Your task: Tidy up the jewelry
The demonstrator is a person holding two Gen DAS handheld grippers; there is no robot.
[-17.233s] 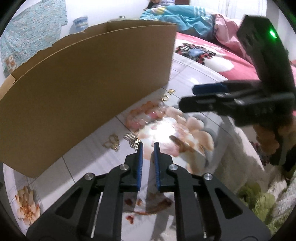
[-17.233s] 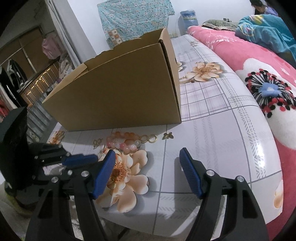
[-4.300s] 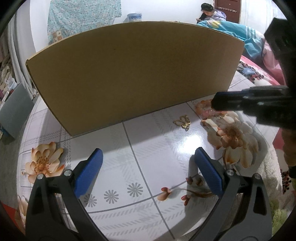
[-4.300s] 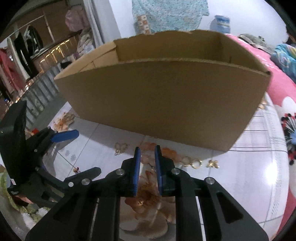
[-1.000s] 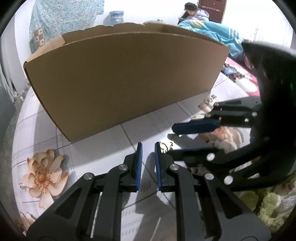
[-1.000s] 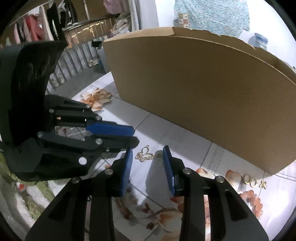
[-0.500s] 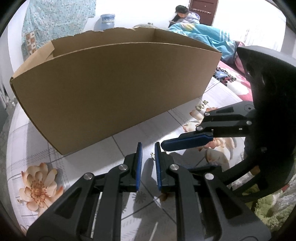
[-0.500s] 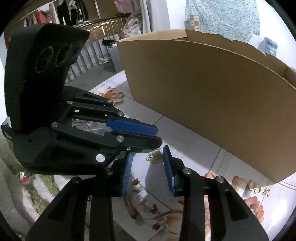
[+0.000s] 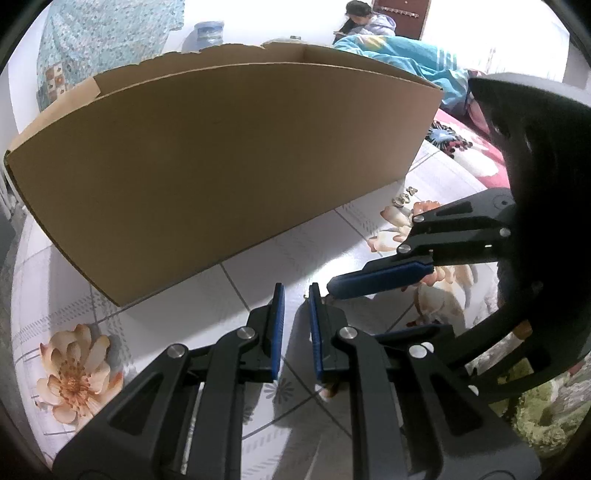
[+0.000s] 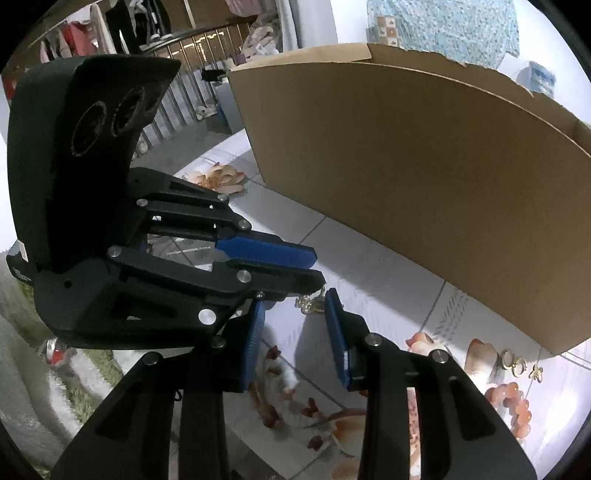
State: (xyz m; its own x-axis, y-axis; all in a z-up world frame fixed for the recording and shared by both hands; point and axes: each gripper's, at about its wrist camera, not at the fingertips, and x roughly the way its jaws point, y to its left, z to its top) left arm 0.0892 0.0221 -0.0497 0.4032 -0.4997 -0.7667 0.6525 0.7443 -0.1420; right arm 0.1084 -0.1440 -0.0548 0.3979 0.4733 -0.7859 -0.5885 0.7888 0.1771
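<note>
two grippers meet at a gold charm in front of the box

a large open brown cardboard box (image 9: 229,162) is seen standing on a white tiled tablecloth printed with peach flowers (image 9: 74,373); every place below is given relative to this box.

in front of the box's long near wall, the black left gripper with blue pads (image 9: 295,295) is held with its pads drawn close together, only a narrow slit being left between them. in the left wrist view nothing can be made out inside that slit. in the right wrist view a small gold butterfly-shaped charm (image 10: 312,303) is seen just at the tips of the left gripper, in front of the box; whether it is pinched there or merely touched cannot be told.

the black right gripper with blue pads (image 10: 295,314) is held in front of the box too, crossing under the left one. its pads are partly spread, and the charm is seen at the mouth of the gap, close to the tip of the right-hand pad; no pressing on it is shown.

near the box's right front corner, 2 small gold rings (image 10: 513,363) and a tiny gold clasp piece (image 10: 536,372) are seen lying on the cloth, with a bracelet of pink and orange beads (image 10: 515,406) just in front of them. behind the box, a person (image 9: 364,18) is seen sitting by a blue blanket (image 9: 413,62).
</note>
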